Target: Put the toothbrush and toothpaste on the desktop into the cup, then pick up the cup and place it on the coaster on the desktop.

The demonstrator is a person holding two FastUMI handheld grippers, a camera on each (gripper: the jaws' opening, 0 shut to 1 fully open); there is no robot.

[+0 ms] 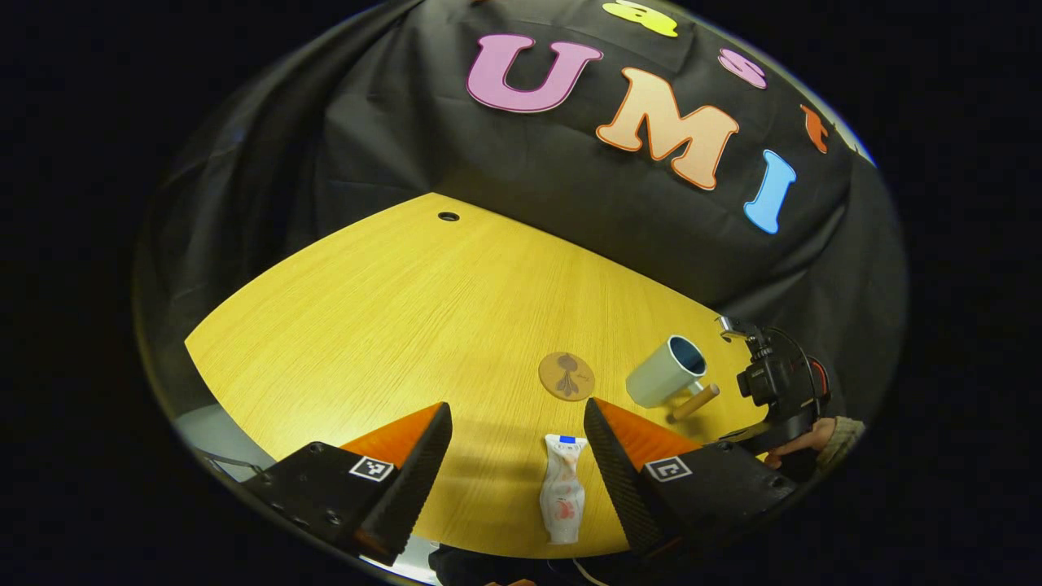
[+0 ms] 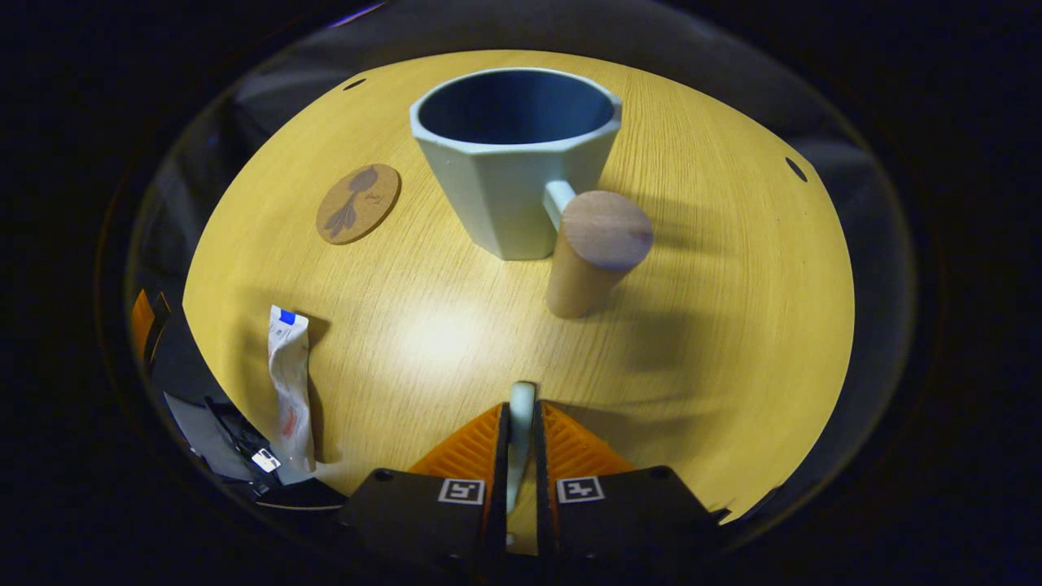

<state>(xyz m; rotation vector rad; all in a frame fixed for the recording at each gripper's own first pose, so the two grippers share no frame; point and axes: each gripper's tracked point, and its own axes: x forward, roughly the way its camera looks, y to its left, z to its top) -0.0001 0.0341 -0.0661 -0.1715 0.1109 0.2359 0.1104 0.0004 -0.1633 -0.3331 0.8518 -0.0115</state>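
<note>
- A yellow wood-grain surface [image 1: 391, 325] with a curved edge and small dark holes near its far rim.
- Black cloth wall [image 1: 391, 138] hangs creased behind it.
- A soft light glare sits on the wood.
</note>
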